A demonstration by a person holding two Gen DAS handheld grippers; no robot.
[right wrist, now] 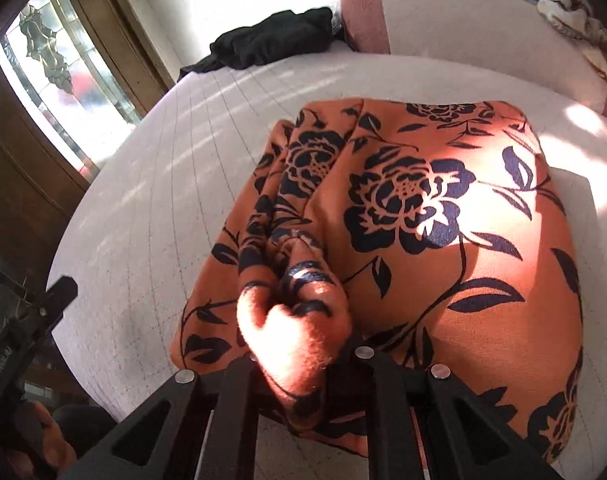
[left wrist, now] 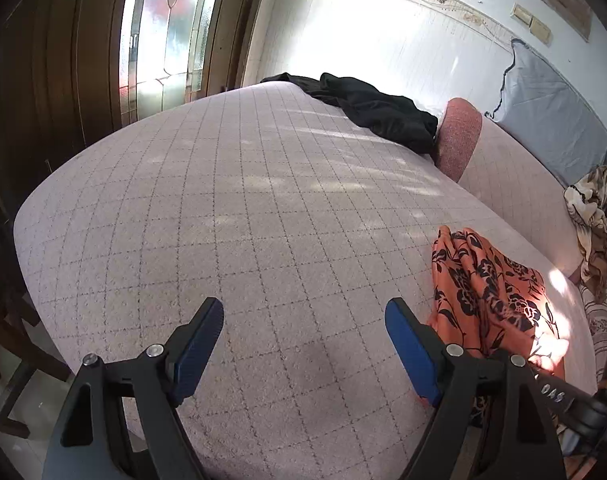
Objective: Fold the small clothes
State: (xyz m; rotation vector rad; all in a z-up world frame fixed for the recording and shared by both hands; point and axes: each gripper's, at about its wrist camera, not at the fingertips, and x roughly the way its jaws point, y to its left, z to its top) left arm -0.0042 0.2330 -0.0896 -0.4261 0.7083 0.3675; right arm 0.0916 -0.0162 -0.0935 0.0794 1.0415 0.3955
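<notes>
My left gripper (left wrist: 303, 320) spread wide, empty, over bed (left wrist: 223, 200). My right gripper (right wrist: 303, 344) clamped on bunched fold of orange floral garment (right wrist: 443, 220), lying on bed, near black garment (right wrist: 271, 40).

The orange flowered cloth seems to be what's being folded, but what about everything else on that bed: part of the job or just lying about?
Part of the job:
- orange flowered cloth, a bunch of it pinched in the right tongs
- left tongs, open, holding nothing
- bed, the folding surface

Just lying about:
- black garment, possibly next
- pink bolster
- grey pillow
- brown patterned blanket
</notes>
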